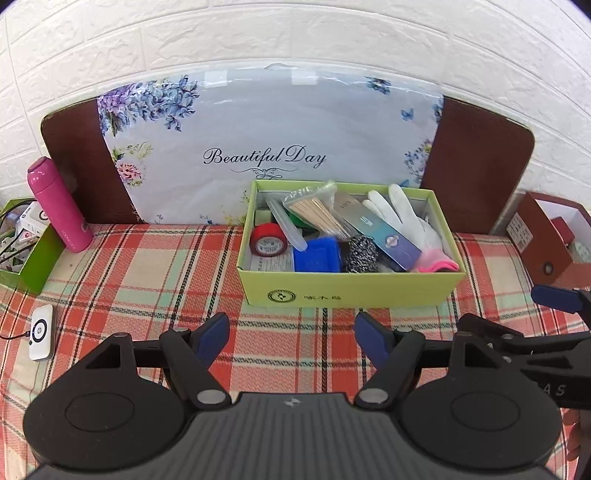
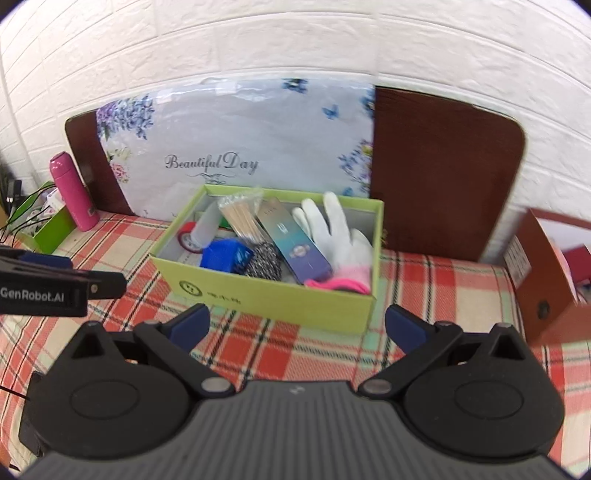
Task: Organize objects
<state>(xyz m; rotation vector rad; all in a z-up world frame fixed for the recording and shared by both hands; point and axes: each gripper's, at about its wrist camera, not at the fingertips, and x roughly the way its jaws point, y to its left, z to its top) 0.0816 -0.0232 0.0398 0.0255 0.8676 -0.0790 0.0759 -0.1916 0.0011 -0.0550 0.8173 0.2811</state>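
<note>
Green cardboard box [image 1: 351, 291] on the plaid tablecloth [image 1: 147, 280], open-topped, in front of a floral panel reading "Beautiful Day" [image 1: 264, 157] propped against the white brick wall [image 1: 295, 33]. Packed inside: red tape roll [image 1: 267, 240] at the left end, blue sponge [image 1: 317, 254] beside it, steel scouring ball [image 1: 361, 254] next along the front wall, bag of wooden sticks [image 1: 319, 214] leaning across the middle, a long dark printed carton [image 1: 380, 230] slanting toward the right, white glove with a pink cuff [image 1: 413, 221] at the right end, fingers pointing up. A translucent tube-shaped item between tape and sticks, hard to identify.

Left gripper [image 1: 291, 339] low over the cloth just short of the box's front wall, fingers spread apart, nothing between the blue pads. Right gripper [image 2: 297, 326] likewise in front of the box, nearer its right corner, fingers released and wide, empty. Both apart from the box, neither touching it.

Pink bottle [image 1: 59, 206] upright at the far left, just beside a second green box [image 1: 33, 266] holding cables and small packets. White charger-like device [image 1: 41, 332] flat on the cloth at the left edge. Brown box [image 1: 539, 243] at the right, contents partly red, possibly another small carton; too blurred in the right view to say.
</note>
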